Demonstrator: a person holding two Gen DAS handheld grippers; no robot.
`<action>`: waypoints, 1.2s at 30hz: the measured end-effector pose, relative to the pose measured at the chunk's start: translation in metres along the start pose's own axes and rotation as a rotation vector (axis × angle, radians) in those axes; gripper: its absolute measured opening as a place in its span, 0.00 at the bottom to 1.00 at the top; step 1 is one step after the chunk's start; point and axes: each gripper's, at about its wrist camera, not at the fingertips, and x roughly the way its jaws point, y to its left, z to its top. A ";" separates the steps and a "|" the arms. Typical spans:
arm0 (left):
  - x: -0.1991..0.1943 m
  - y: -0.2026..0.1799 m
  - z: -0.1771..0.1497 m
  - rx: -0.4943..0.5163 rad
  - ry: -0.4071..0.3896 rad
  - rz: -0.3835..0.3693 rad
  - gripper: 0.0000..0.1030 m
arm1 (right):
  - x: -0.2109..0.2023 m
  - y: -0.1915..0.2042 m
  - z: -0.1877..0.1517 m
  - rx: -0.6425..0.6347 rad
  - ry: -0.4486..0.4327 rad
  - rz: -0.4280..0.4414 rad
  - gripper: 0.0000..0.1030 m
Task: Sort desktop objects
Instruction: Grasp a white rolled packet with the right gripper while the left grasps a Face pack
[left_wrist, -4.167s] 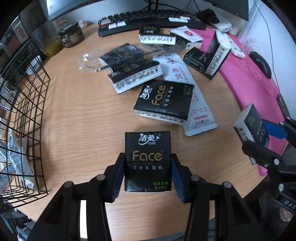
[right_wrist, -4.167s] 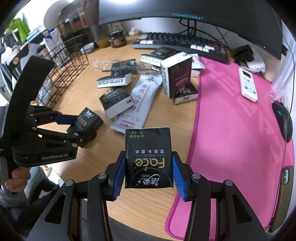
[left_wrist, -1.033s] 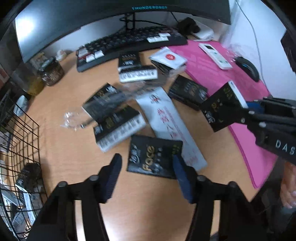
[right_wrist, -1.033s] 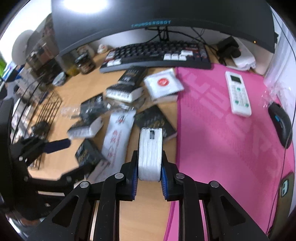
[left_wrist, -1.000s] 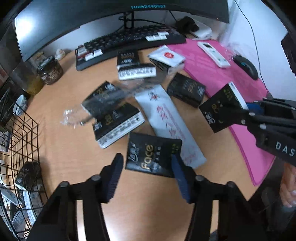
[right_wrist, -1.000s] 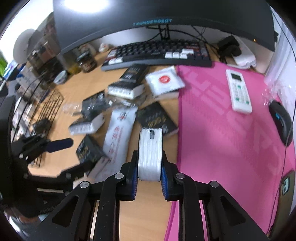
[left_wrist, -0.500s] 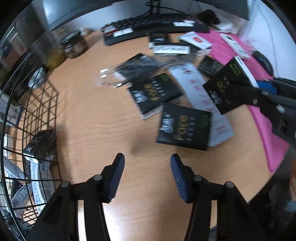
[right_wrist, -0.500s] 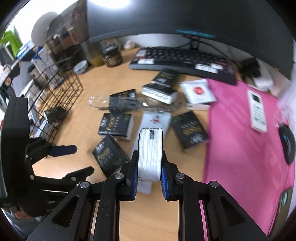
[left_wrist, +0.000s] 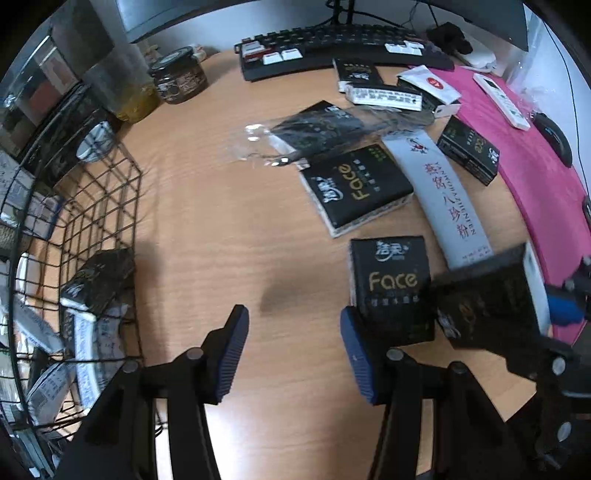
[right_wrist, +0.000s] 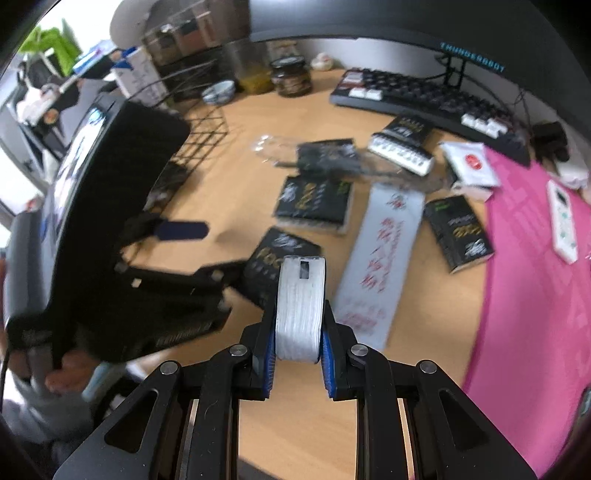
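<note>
- Over the bare wood of the desk (left_wrist: 207, 221), the left claw (left_wrist: 293, 332) is hanging with its jaws spread wide and nothing between its blue pads.
- Just beside its right pad, a black Face tissue pack (left_wrist: 389, 280) is lying flat on the desk; a second Face pack (left_wrist: 354, 188) is lying a little farther back, tilted.
- At the left edge of the left wrist view, the wire basket (left_wrist: 103, 206) is holding a dark tissue pack (left_wrist: 98, 277) and several white packets.
- In the right wrist view, the right claw (right_wrist: 298, 332) is gripping a tissue pack edge-on (right_wrist: 301, 302), its white layered end facing the camera and both pads pressing on its sides.
- That held pack is showing in the left wrist view as a dark slab at the right, near the desk's front edge and raised off it.
- A long white sachet (left_wrist: 441, 195) with red characters is lying between the Face packs and the pink mat (left_wrist: 532, 162).
- Another black pack (left_wrist: 469, 149) is sitting at the mat's edge.
- Farther back, a crumpled clear wrapper (left_wrist: 317, 136), more packs, a keyboard (left_wrist: 332, 44) and a jar (left_wrist: 179, 79) are sitting.
- The right wrist view is blurring, so small print there cannot be read.
</note>
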 end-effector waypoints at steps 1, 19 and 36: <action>-0.005 0.002 -0.001 -0.006 -0.009 0.004 0.56 | -0.005 -0.001 -0.003 0.004 -0.015 -0.014 0.20; -0.002 -0.039 0.011 0.062 -0.001 -0.071 0.69 | -0.030 -0.056 -0.017 0.133 -0.065 -0.068 0.20; -0.022 -0.028 0.009 0.062 -0.044 -0.092 0.50 | -0.026 -0.055 -0.011 0.143 -0.059 -0.080 0.20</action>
